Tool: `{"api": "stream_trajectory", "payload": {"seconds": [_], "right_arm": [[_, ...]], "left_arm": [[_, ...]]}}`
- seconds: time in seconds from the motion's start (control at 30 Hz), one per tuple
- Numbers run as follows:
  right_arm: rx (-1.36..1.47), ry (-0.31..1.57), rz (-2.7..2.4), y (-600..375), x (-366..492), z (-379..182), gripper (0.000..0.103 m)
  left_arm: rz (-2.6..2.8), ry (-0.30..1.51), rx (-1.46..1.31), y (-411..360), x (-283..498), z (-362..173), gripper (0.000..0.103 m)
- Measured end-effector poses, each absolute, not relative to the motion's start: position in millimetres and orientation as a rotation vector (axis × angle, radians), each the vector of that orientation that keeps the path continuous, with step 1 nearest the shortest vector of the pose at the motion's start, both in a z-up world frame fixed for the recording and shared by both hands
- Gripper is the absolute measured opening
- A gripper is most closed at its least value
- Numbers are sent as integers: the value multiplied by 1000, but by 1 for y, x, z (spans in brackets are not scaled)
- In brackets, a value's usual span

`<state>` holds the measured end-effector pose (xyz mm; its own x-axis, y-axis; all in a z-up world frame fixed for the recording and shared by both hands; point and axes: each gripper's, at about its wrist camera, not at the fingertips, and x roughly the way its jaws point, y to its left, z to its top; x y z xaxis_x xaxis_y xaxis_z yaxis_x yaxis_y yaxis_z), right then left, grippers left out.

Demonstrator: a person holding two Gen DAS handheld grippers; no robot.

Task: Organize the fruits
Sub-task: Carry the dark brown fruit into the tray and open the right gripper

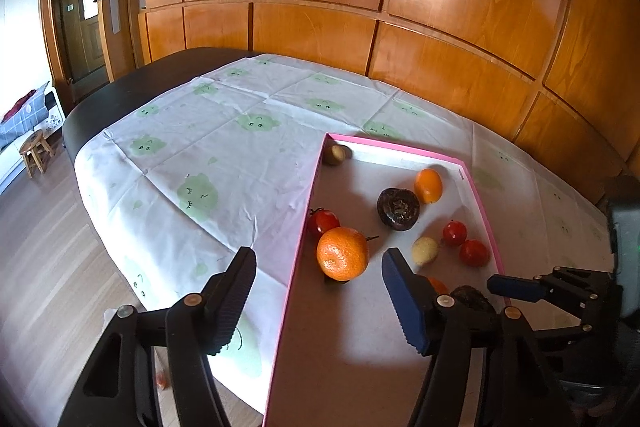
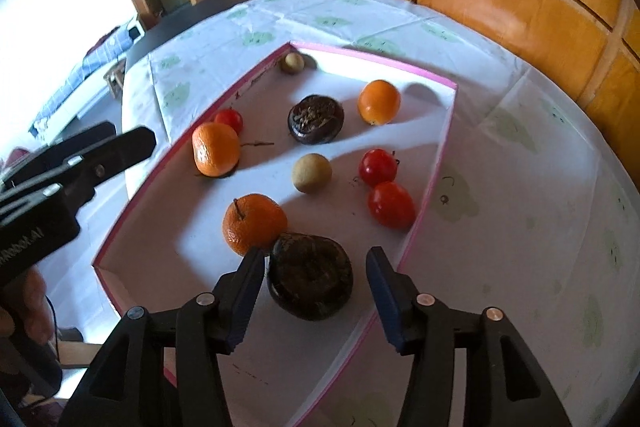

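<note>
A pink-rimmed shallow box (image 1: 316, 179) (image 2: 436, 163) lies on the table and holds the fruit. My left gripper (image 1: 318, 263) is open, straddling the box's left wall, with a mandarin (image 1: 342, 253) (image 2: 215, 149) just beyond its fingertips. My right gripper (image 2: 316, 259) is open around a dark brown fruit (image 2: 310, 275) without touching it; a second mandarin (image 2: 254, 223) sits beside that. Farther in lie another dark fruit (image 1: 398, 207) (image 2: 316, 119), an orange (image 1: 428, 185) (image 2: 378, 101), three tomatoes (image 2: 378, 167) (image 2: 391, 205) (image 1: 323, 221) and two pale round fruits (image 2: 312, 172) (image 1: 335, 154).
The box rests on a white tablecloth with green prints (image 1: 192, 155) (image 2: 520, 155) over a dark table (image 1: 120, 91). A wood-panelled wall (image 1: 360, 7) stands behind. The floor and a small stool (image 1: 36, 151) lie to the left. The right gripper shows in the left wrist view (image 1: 516, 287).
</note>
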<state>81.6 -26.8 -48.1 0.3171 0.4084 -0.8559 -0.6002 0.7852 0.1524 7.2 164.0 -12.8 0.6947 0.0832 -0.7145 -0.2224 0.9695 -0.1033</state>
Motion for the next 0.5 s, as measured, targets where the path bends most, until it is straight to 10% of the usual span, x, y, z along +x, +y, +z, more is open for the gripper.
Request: {"api": "stream_trajectory", "payload": {"seconds": [0.5], "right_arm": [[-12,850,386,-77,35,-9,54]], "left_arm": [[191,686,-118,128,-26,6,103]]}}
